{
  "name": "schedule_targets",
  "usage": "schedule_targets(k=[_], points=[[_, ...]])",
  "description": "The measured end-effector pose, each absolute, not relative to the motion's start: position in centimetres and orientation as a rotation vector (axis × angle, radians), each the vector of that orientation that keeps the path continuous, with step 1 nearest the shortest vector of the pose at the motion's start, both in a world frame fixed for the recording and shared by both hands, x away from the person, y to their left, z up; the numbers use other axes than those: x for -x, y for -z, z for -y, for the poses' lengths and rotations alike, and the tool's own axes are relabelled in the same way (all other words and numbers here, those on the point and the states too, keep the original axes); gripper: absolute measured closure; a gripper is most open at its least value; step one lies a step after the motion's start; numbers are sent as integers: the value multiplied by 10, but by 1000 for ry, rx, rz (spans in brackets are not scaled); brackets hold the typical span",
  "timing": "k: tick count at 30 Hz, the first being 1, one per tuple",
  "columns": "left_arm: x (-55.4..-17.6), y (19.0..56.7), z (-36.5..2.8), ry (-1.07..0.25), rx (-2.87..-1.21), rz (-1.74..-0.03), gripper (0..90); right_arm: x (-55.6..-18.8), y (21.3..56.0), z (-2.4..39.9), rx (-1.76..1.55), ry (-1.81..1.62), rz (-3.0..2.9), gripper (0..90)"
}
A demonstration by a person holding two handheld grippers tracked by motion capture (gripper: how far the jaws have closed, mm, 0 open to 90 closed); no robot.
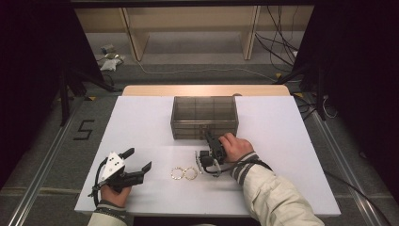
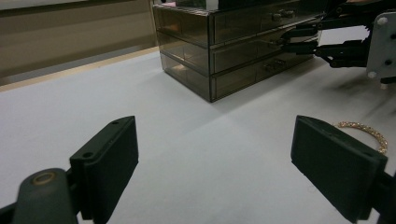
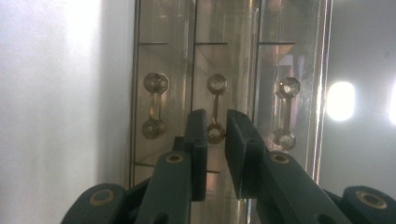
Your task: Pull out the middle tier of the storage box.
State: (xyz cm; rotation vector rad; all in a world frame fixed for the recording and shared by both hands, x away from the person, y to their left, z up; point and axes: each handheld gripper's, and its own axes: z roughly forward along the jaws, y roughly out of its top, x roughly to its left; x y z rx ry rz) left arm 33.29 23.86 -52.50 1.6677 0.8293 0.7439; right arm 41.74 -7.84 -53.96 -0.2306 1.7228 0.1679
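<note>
Your right gripper (image 3: 215,135) is at the front of the little see-through drawer box (image 1: 204,117). Its jaws are nearly closed around the middle drawer handle (image 3: 216,107), with one end of the handle sitting in the narrow gap between them. I cannot tell if the pads really press on it. A handle sits on each side of that one.

Your left gripper (image 2: 215,158) is wide open with nothing in it, resting low over the white table (image 1: 141,122), well apart from the box.

Two gold bracelets (image 1: 184,173) lie on the table between your two hands, touching each other.

A black number 5 (image 1: 83,129) is marked on the floor at the left.
</note>
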Motion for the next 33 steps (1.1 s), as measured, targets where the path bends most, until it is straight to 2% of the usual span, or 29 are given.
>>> schedule_targets(k=[17, 19, 22, 33], points=[[-333, 525, -239, -745, -1667, -830, 151, -406, 532, 78, 216, -192, -1744, 800], [-333, 525, -239, -745, -1669, -831, 151, -401, 529, 78, 200, -209, -1781, 790], [-333, 525, -238, -746, -1670, -830, 151, -398, 528, 78, 203, -221, -1821, 725], [-333, 525, -238, -745, -1671, -832, 151, -390, 511, 84, 151, -308, -1884, 674]])
